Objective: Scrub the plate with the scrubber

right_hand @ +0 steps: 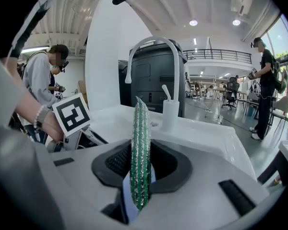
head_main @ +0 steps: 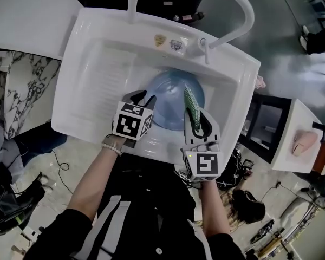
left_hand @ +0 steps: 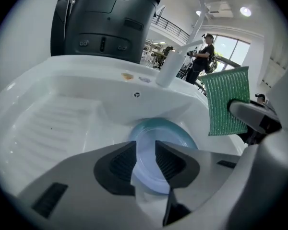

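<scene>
A white sink (head_main: 78, 42), with a ribbed drainboard at its left and an arched faucet (head_main: 235, 4) over its far edge, stood beside a white counter (head_main: 21, 15) in a bright, busy hall. The pale blue plate (head_main: 170, 93) lay in the basin, seemingly flat on the bottom.

At the left, the left gripper (head_main: 144, 99) pointed down at the plate's near-left rim. Its jaws stood apart and held nothing. The plate showed through the gap, so the gripper was probably lined up to pinch the rim and stop the plate sliding.

At the right, the right gripper (head_main: 198, 117) was clamped on the green scrubber (head_main: 190, 97). The scrubber stood on edge, sticking out of the jaws over the plate's right side. Whether it touched the plate could not be told. That grip left most of it free to wipe.
</scene>
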`<state>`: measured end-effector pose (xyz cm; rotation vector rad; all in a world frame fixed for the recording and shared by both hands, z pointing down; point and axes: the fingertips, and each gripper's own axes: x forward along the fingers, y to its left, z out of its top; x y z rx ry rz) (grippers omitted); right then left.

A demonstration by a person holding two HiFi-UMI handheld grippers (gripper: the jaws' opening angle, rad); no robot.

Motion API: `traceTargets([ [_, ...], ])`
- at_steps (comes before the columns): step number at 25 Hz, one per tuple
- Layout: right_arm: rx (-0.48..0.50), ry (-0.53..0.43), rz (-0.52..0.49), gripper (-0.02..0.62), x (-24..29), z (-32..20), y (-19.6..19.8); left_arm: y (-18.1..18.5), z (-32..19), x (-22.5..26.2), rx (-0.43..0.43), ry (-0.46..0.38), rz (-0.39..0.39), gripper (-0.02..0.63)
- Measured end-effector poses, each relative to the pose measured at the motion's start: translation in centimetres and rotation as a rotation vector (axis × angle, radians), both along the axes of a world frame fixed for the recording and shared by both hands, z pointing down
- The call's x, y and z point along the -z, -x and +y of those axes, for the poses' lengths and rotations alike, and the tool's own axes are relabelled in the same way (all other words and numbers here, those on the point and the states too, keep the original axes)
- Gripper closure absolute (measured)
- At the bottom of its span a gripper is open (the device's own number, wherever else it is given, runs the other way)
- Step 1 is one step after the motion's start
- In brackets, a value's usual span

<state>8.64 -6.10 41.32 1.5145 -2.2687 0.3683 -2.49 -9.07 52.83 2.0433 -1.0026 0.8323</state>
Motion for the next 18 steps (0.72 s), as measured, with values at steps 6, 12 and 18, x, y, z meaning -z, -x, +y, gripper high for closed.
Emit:
traceTargets([
  [6,0.007,0.02,-0.004,0.502,-1.6,-0.1,0.0,0.6,0.0,-3.7,0.07,0.108,-0.057,0.495],
  [12,-0.012,0.064,0.004,0.502,-3.4,-0.5,-0.7,0.7,-0.5,-6.0,0.115,0.162,-0.072,0.495],
  [18,0.023,0.065,0.023,0.502,-4.9,-1.4,-0.8,1.3,-0.7,-7.8,0.185,0.246,-0.088,0.495],
])
